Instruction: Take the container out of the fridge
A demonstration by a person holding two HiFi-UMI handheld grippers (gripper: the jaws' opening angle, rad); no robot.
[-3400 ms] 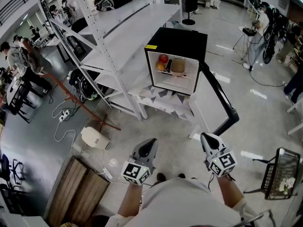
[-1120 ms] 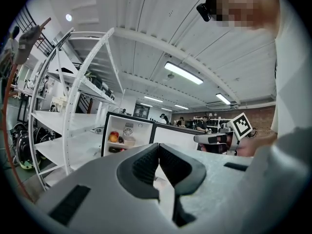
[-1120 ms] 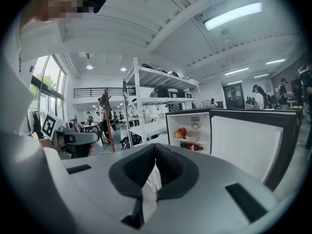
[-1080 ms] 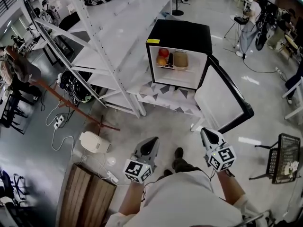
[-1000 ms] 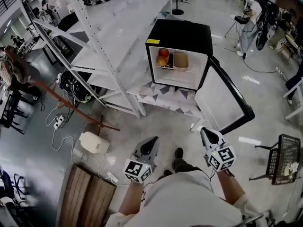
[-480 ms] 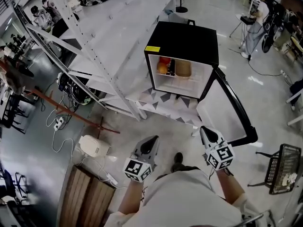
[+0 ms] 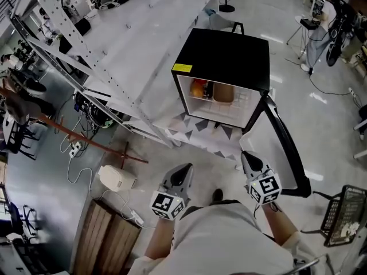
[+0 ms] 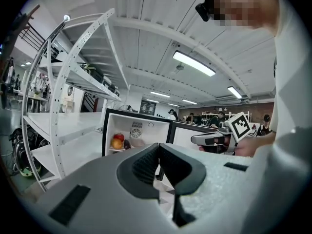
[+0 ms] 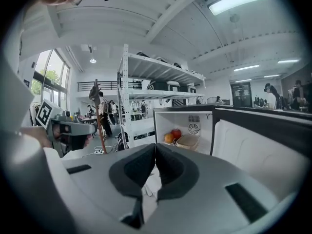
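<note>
Open lab hall, white metal shelving [image 7: 143, 33], glossy floor [image 7: 327, 113], ceiling strip lights [image 8: 194, 63]

Open fridge [image 7: 229, 53] on a patterned low stand [image 7: 198, 129], upper centre; its shelf [image 7: 243, 99] bears the container [image 7: 223, 92] just beside fruit [image 7: 198, 87].

The left gripper [image 7: 184, 169] and right gripper [image 7: 248, 156] are grey tapering shells with dark ribbed jaws, a white cube [image 7: 166, 205] of black square markers behind each; the person wears a pale shirt [image 7: 223, 239] and dark shoe [image 7: 217, 195]
</note>
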